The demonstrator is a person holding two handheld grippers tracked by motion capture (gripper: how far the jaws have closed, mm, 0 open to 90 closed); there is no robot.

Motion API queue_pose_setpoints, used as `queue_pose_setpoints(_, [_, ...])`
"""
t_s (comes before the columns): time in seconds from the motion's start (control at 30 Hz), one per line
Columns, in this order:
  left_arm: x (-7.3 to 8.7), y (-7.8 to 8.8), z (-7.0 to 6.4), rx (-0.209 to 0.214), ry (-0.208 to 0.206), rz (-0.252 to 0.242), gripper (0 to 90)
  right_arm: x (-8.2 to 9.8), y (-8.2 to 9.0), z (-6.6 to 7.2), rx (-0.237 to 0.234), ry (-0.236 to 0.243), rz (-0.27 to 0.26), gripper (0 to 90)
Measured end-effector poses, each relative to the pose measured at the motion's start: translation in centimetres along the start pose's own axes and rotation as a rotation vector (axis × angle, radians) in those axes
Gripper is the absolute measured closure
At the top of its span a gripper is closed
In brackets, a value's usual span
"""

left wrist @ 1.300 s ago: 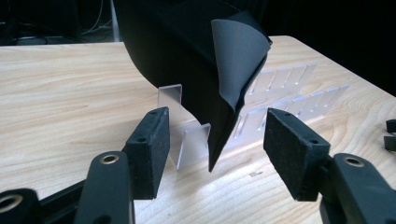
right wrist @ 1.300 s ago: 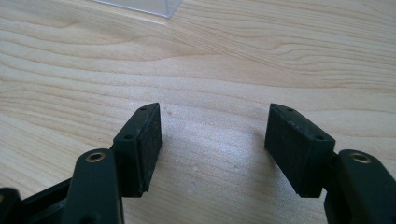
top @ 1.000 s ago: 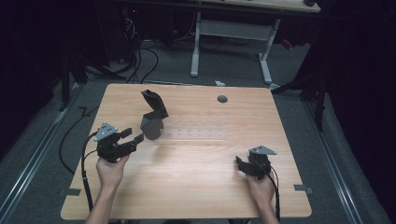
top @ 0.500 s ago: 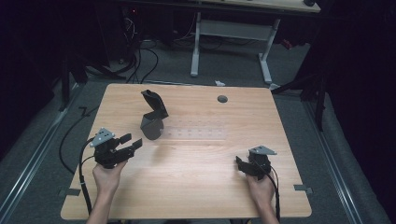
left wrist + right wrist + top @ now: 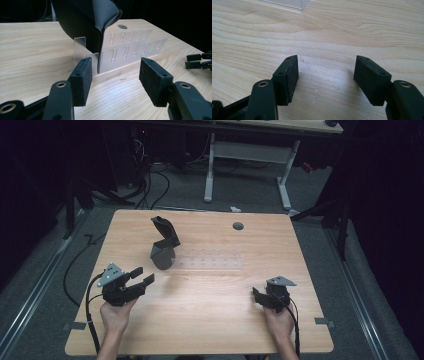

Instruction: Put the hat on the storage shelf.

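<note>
Near the table's left edge, the left gripper [image 5: 142, 281] held its fingers released, lined up toward the black shoe [image 5: 163, 247]; the right gripper [image 5: 259, 296] waited, fingers released, grasping nothing.

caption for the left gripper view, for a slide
Open left gripper faces a black funnel-like piece standing in a clear slotted rack on the wooden table.

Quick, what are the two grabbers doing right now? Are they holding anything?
Left gripper: open, holding nothing, aimed at the black holder.
Right gripper: open, holding nothing, over the bare table.
</note>
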State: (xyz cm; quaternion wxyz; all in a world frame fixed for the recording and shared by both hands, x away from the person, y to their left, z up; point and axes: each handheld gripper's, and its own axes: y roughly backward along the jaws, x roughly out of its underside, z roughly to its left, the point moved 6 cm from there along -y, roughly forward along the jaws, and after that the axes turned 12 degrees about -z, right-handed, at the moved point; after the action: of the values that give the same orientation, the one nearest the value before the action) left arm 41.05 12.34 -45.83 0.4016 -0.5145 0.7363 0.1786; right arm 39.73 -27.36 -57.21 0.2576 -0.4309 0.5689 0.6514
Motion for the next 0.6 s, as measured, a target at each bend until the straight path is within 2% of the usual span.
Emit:
queue_pose_setpoints(0.2, [1.1,0.0,-0.1,0.001,-0.006,0.047,42.9,0.0,0.0,0.0,0.000,0.000,0.000,36.7])
queue_pose_setpoints(0.43, [2.8,0.0,-0.1,-0.010,-0.039,0.101,43.4,0.0,0.0,0.0,0.000,-0.001,0.000,36.7])
queue_pose_setpoints(0.6, [3.8,0.0,-0.3,0.002,-0.062,0.125,44.9,0.0,0.0,0.0,0.000,0.000,0.000,36.6])
